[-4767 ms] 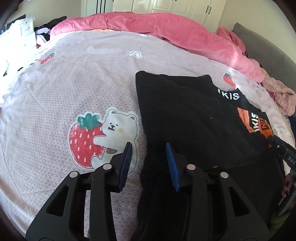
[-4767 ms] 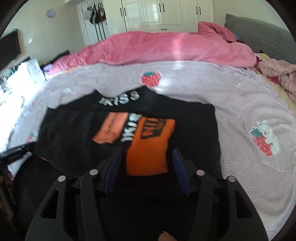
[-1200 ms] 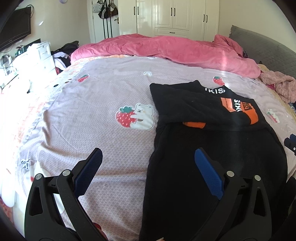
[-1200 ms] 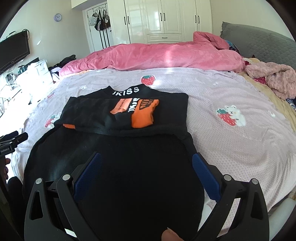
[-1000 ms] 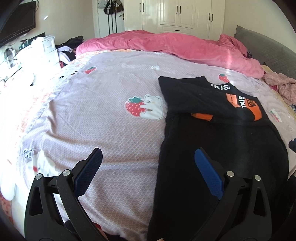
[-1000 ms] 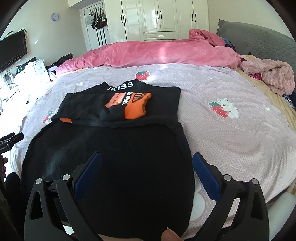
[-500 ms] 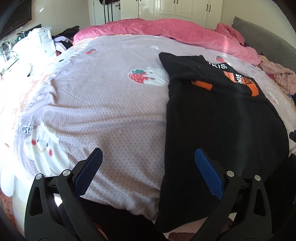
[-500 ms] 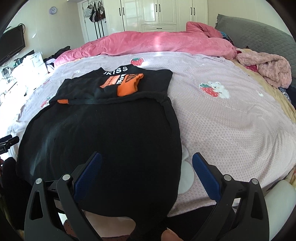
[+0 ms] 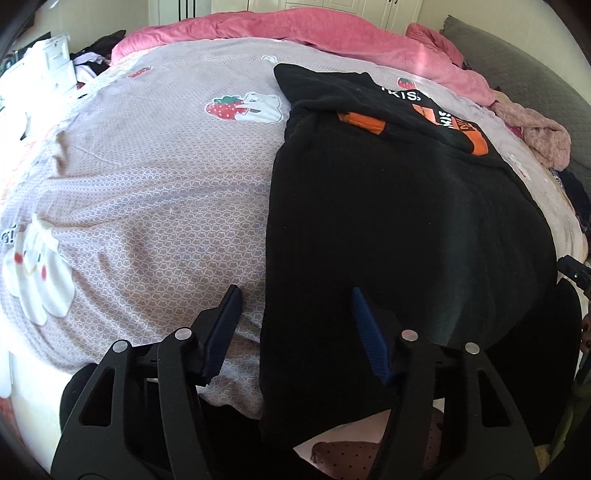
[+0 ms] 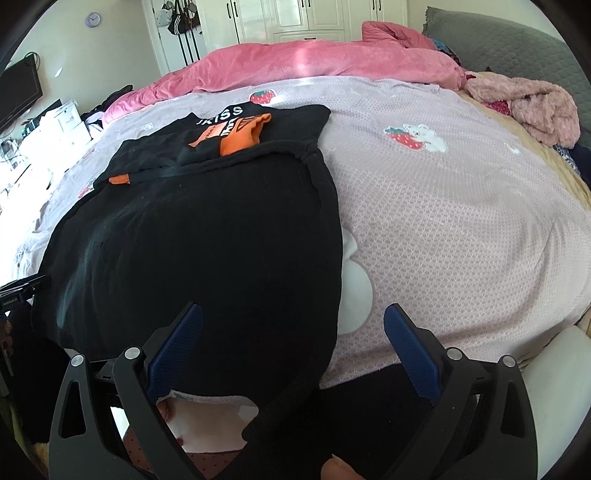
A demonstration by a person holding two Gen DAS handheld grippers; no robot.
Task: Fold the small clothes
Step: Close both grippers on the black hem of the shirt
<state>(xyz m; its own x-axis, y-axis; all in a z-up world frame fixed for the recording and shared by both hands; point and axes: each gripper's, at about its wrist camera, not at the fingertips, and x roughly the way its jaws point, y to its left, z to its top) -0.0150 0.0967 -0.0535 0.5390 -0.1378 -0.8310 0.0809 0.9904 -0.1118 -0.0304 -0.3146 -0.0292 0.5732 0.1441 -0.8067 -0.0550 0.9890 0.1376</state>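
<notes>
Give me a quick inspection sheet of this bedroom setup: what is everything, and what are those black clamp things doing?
Surface: lilac strawberry-and-bear print bedsheet.
Job's things: black sweater with orange patches, upper part folded down, hem overhanging the bed's near edge.
Clutter: rumpled pink duvet; fluffy pink garment.
Grippers: left gripper has just been closing, straddling the sweater's left edge, not pinching; right gripper open over the right hem corner.
Cables: nothing seen.
Surroundings: white wardrobe doors; round wall clock; grey headboard.

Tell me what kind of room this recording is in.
A bedroom, most likely: a bed under a strawberry-print sheet, a rumpled pink duvet at its far side, and white wardrobe doors behind.
</notes>
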